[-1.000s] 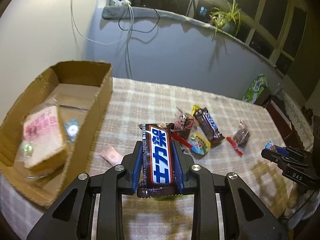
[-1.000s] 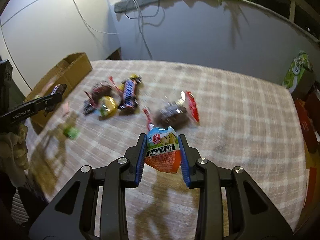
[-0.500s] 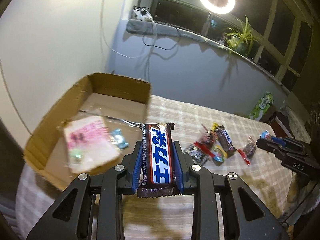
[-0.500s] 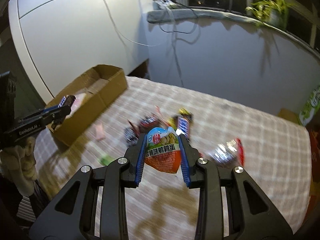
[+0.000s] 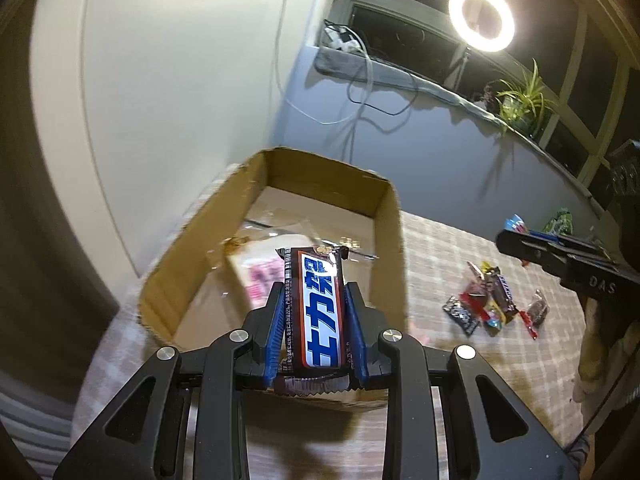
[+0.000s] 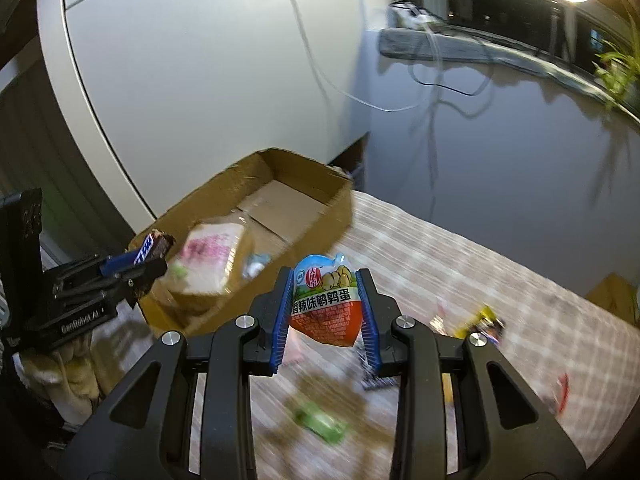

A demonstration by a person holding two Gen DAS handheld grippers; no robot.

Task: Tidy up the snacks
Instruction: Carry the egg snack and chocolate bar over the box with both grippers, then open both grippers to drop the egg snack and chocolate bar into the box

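- Left tongs [image 5: 314, 312]: clamped on one chocolate bar [image 5: 318, 308], held above the near wall of one cardboard box [image 5: 390, 240].
- Right tongs [image 6: 325, 308]: clamped on one quail-egg pouch [image 6: 325, 300]; the box lies ahead-left.
- Box: one bread pack [image 6: 208, 260] inside.
- Desk [image 5: 440, 248]: one loose snack cluster [image 5: 486, 304], right of left tongs.

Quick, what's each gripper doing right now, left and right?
Left gripper: closed on the chocolate bar.
Right gripper: closed on the quail egg snack pouch.
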